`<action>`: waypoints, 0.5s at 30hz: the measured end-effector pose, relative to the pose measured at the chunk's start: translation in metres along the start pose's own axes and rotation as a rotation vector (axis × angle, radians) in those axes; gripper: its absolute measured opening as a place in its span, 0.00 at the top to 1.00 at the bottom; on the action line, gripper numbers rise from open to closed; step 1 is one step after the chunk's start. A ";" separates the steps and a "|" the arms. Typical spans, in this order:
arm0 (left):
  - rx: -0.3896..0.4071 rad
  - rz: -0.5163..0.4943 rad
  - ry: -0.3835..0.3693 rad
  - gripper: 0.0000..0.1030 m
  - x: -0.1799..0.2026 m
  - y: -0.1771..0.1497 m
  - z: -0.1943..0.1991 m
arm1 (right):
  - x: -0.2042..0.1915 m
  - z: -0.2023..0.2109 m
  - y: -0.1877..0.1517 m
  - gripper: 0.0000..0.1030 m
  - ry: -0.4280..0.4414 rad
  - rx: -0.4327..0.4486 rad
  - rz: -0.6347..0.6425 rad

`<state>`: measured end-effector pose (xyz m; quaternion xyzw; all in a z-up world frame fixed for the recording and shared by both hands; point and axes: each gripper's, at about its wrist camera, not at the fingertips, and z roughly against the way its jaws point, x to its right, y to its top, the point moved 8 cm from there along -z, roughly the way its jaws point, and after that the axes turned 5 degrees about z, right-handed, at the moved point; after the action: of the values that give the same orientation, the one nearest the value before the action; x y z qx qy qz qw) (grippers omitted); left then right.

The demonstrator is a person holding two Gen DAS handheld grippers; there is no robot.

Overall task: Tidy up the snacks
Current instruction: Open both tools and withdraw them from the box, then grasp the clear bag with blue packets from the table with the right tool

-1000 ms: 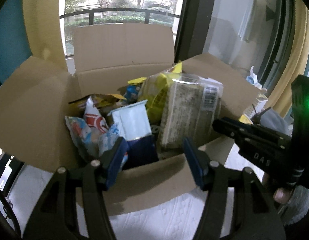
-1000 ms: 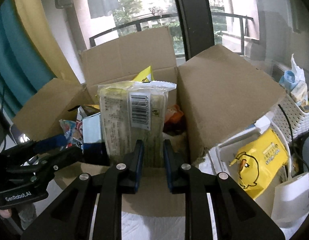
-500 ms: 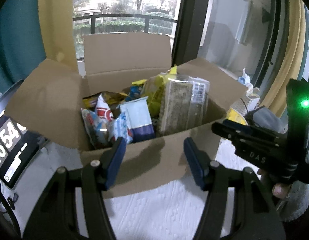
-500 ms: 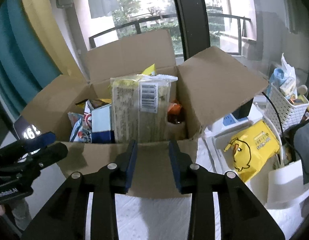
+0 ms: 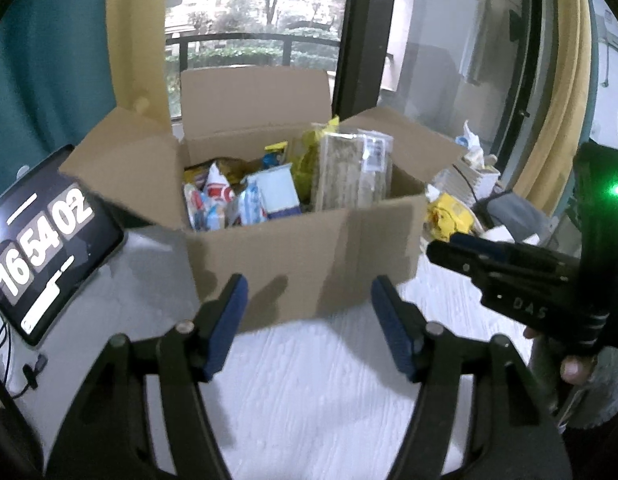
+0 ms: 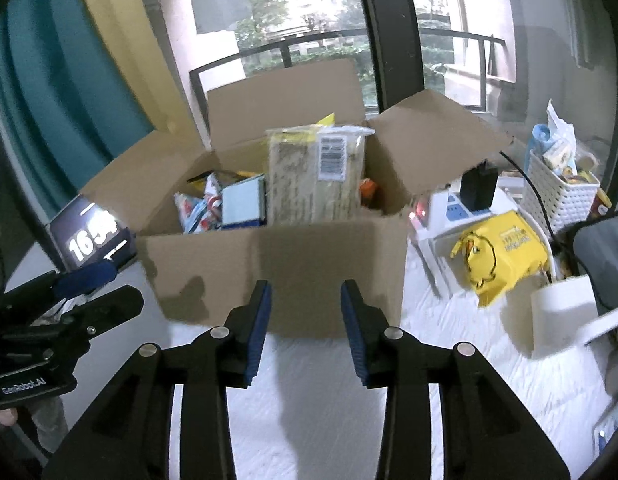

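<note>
Hand-held gripper [image 6: 93, 312], "GenRobot.AI" label

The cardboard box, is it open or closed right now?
Open. The cardboard box has its flaps folded outward, and snack packets stick up above its rim.

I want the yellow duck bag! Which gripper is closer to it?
Right. The right gripper is open in front of the cardboard box, with the yellow duck bag just off to its right. The left gripper sits farther over, on the box's other side.
</note>
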<state>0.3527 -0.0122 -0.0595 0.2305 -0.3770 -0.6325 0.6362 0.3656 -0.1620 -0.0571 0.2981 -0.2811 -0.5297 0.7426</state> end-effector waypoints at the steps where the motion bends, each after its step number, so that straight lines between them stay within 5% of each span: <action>1: 0.000 0.001 0.000 0.36 -0.001 -0.003 0.003 | -0.003 0.003 -0.004 0.61 0.001 -0.002 0.004; 15: 0.015 0.031 0.033 0.36 -0.033 -0.068 0.064 | -0.063 0.035 -0.065 0.53 0.058 -0.061 0.065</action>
<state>0.2627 0.0256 -0.0792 0.2399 -0.3746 -0.6157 0.6504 0.2818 -0.1237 -0.0879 0.2812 -0.2526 -0.5047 0.7762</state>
